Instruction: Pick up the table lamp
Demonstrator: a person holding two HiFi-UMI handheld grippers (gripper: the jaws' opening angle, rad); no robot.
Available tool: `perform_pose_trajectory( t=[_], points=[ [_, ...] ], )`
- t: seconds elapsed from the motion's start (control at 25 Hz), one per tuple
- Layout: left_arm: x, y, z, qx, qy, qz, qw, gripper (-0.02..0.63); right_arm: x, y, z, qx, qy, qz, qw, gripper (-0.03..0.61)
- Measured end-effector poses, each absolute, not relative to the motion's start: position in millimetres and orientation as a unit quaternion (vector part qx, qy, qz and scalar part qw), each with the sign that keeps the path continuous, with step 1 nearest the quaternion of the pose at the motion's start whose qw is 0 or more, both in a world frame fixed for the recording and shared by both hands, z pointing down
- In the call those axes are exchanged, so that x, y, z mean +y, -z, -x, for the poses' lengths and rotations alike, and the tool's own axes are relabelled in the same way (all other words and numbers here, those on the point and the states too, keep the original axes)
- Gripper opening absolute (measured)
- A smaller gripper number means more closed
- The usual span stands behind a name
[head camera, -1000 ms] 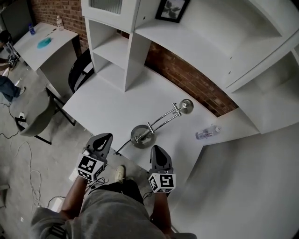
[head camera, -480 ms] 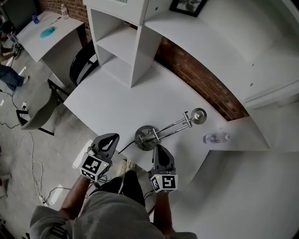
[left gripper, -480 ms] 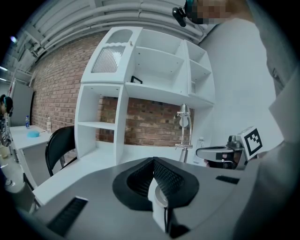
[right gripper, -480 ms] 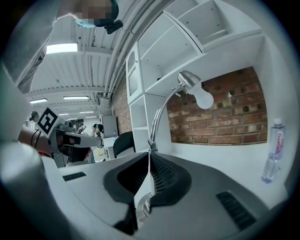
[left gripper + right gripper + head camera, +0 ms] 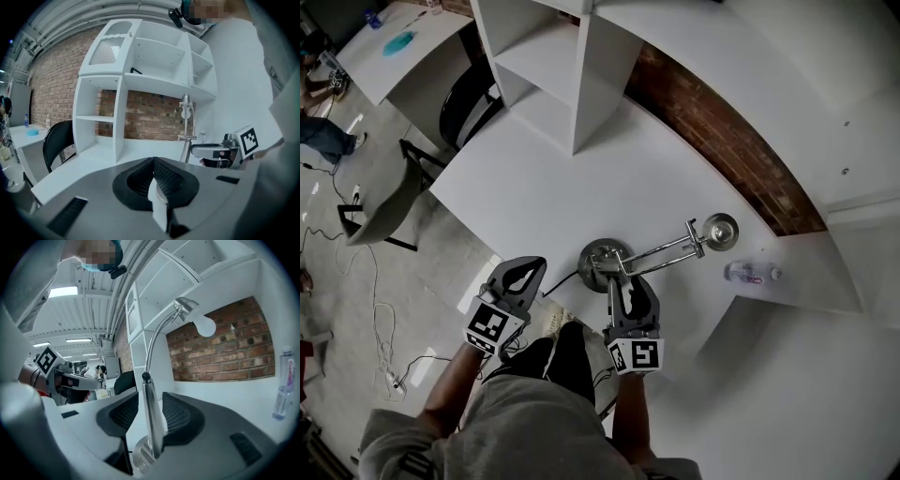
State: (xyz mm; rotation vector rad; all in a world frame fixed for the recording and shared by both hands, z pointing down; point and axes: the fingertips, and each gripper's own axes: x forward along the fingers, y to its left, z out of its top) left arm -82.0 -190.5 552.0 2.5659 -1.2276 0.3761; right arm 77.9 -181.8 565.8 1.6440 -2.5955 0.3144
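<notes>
The table lamp stands on the white desk (image 5: 525,192): a round metal base (image 5: 598,259), a chrome stem (image 5: 661,251) and a small head (image 5: 719,229). My right gripper (image 5: 622,281) is level at the base. In the right gripper view the stem (image 5: 151,408) rises between the two pads; the jaws have just been opening and stand apart with a gap round the stem. My left gripper (image 5: 528,270) hangs at the desk's front edge, left of the lamp, shut and empty (image 5: 153,164). From it I see the lamp (image 5: 187,126) and the right gripper (image 5: 211,151).
A clear plastic bottle (image 5: 752,273) lies on the desk right of the lamp, standing out in the right gripper view (image 5: 283,390). A white shelf unit (image 5: 572,66) stands at the back against brick. The lamp's black cable (image 5: 558,281) runs off the front edge. A black chair (image 5: 459,108) stands left.
Both grippers have come forward and down toward the lamp. The right one has reached the stem at the base and its jaws now stand wider. The left stays shut.
</notes>
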Motion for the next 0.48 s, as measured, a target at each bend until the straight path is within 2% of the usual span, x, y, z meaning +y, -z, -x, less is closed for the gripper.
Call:
perform_pose_trajectory(
  t=[0.16, 0.48],
  points=[
    [-195, -553, 84, -0.43, -0.132, -0.883, 0.136, 0.004, -191, -567, -74, -0.844, -0.098, -0.526, 0.024, 0.189],
    [-205, -557, 85, -0.436, -0.138, -0.878, 0.142, 0.003, -207, -567, -68, -0.853, -0.093, -0.512, 0.026, 0.196]
  ],
)
